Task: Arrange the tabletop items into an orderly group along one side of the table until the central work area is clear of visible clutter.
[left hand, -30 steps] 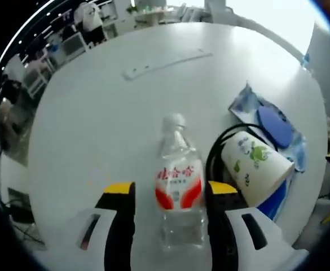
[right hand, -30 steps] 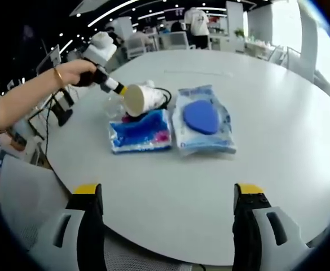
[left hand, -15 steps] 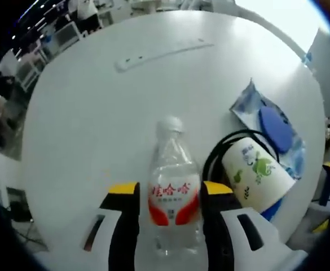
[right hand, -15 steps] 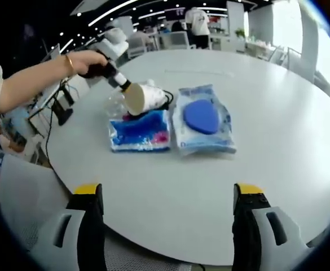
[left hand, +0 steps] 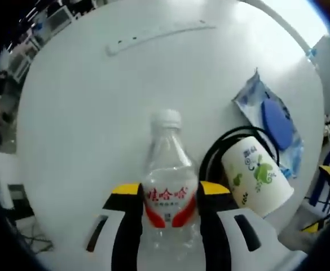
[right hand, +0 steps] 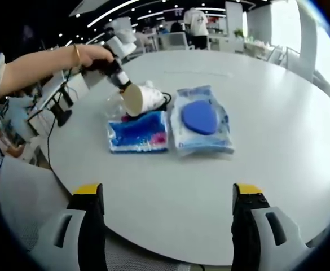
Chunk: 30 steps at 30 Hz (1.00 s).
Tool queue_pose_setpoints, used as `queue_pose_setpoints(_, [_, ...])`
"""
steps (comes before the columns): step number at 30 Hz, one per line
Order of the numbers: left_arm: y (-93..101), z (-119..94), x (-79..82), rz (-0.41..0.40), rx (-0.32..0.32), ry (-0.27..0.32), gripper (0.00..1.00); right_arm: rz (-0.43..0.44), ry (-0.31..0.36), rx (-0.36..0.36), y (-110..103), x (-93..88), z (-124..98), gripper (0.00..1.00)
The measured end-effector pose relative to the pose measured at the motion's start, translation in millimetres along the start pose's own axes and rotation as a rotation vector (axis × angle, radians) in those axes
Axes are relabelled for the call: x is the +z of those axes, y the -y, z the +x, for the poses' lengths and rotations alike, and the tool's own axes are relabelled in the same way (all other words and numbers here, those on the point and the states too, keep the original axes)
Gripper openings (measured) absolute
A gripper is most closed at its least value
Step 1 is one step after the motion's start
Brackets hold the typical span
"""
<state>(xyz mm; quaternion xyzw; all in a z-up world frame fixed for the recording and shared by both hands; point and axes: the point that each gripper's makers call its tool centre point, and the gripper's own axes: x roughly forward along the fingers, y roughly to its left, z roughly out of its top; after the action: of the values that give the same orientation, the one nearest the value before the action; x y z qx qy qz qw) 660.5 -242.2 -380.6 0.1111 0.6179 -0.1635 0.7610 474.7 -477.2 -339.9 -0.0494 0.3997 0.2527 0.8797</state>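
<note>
Gripping, left gripper: jaws closed against both sides of the water bottle, red-and-white label between the yellow tips, white cap pointing toward the table's far edge.
Water bottle: clear, lying along the jaws over the white table, near its near edge in the left gripper view.
Paper cup: white with green print, on its side just right of the bottle, a black cable looping around it.
Blue wipes pack: beyond the cup, toward the right edge.
Power strip: white, long, near the far edge.
Right gripper: jaws spread wide apart, nothing between them, over the near edge of the table.
Blue pouch: flat, beside the wipes pack, well apart from the right gripper.
Person's hand: on the left gripper, at the table's left edge in the right gripper view.
</note>
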Motion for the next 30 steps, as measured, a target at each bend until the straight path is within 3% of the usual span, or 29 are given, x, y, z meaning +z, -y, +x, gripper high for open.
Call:
queue_pose_setpoints(11, [0.3, 5.0, -3.4, -0.036, -0.037, -0.029, 0.36, -0.006, -0.01, 0.002, -0.2, -2.4, 0.1, 0.91])
queue_pose_setpoints(18, [-2.9, 3.1, 5.5, -0.065, -0.088, 0.118, 0.35, -0.01, -0.014, 0.006, -1.6, -2.8, 0.6, 0.91])
queue_pose_setpoints(25, [-7.3, -2.7, 6.8, -0.092, -0.093, 0.175, 0.34, 0.0, -0.008, 0.012, -3.2, -1.6, 0.7, 0.91])
queue_pose_setpoints(30, [-10.7, -17.7, 22.0, -0.133, -0.097, 0.285, 0.34, -0.003, -0.006, 0.011, -4.2, -1.3, 0.4, 0.9])
